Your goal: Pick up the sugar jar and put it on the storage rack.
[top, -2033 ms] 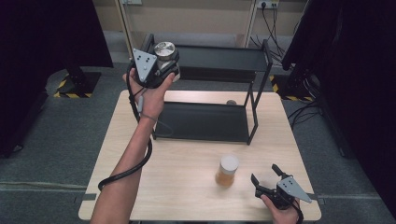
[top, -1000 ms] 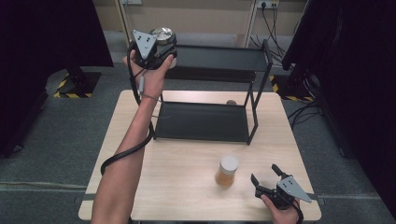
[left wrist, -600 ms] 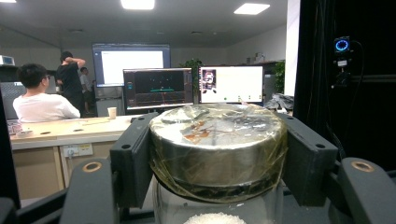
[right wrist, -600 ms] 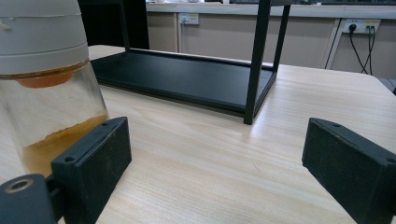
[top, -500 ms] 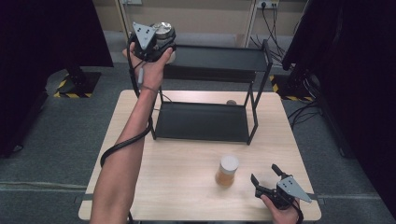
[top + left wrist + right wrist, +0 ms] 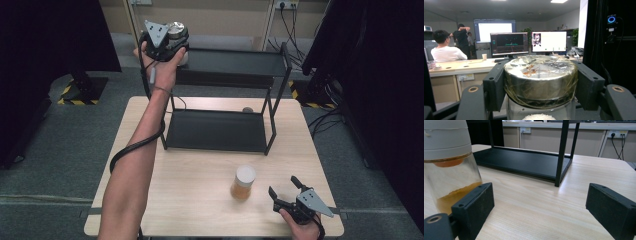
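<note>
1. The left gripper (image 6: pixel 172 37), at the upper left of the high view, is clamped on a jar (image 6: pixel 540 82) by its metal lid, with white grains visible below the lid.
2. It is held at the left end of the rack's top shelf (image 6: pixel 235 62); setting it down there looks like the step in hand.
3. To do it well, keep the jar upright, bring its base fully over the shelf, and part the jaws only once it rests.
4. The right gripper (image 6: pixel 292 192), at the lower right, rests on the table (image 6: pixel 200 200) with jaws apart and empty, just beside a white-capped jar (image 6: pixel 243 182) of amber stuff.
</note>
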The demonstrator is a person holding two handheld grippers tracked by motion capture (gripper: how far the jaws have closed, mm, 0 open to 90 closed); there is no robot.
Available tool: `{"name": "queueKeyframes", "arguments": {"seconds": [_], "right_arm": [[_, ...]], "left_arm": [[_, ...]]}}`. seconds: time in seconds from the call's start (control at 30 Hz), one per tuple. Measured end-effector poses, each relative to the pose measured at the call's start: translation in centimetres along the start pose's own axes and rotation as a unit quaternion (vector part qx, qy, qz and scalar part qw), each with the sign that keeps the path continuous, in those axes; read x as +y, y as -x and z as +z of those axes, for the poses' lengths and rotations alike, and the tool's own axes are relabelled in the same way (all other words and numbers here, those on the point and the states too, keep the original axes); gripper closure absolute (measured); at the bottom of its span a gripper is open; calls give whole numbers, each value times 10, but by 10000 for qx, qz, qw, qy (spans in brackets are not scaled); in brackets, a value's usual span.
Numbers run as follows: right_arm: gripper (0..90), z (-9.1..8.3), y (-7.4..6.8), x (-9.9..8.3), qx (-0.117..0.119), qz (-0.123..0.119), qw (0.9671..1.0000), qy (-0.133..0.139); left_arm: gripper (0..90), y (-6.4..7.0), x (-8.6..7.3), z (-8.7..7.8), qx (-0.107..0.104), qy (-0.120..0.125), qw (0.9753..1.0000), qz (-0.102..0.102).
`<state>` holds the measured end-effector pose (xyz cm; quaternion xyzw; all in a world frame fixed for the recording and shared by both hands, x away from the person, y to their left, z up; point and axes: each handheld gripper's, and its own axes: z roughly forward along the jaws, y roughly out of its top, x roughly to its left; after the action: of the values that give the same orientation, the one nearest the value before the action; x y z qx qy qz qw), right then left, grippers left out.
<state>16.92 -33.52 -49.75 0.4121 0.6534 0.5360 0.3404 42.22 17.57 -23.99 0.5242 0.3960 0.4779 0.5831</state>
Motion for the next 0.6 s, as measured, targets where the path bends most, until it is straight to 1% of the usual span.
{"name": "queueKeyframes", "arguments": {"seconds": [0.27, 0.37, 0.47, 0.5, 0.53, 0.6], "right_arm": [[82, 0, 0, 0, 5, -5, 10000, 0], [82, 0, 0, 0, 13, -14, 10000, -4], [81, 0, 0, 0, 15, -19, 10000, -5], [81, 0, 0, 0, 17, -19, 10000, -7], [81, 0, 0, 0, 16, -26, 10000, -7], [81, 0, 0, 0, 18, -31, 10000, -10]], "left_arm": [[347, 1, -4, 6, -3, -84, 10000, -10], [347, 1, -6, 8, 27, -90, 10000, -20], [346, 0, -4, 9, -11, -156, 9999, -9], [344, 1, -4, 10, 5, -160, 9999, -21], [342, 1, -3, 10, 24, -174, 9998, 14], [329, 1, 0, 10, -32, -240, 9997, -19]]}}
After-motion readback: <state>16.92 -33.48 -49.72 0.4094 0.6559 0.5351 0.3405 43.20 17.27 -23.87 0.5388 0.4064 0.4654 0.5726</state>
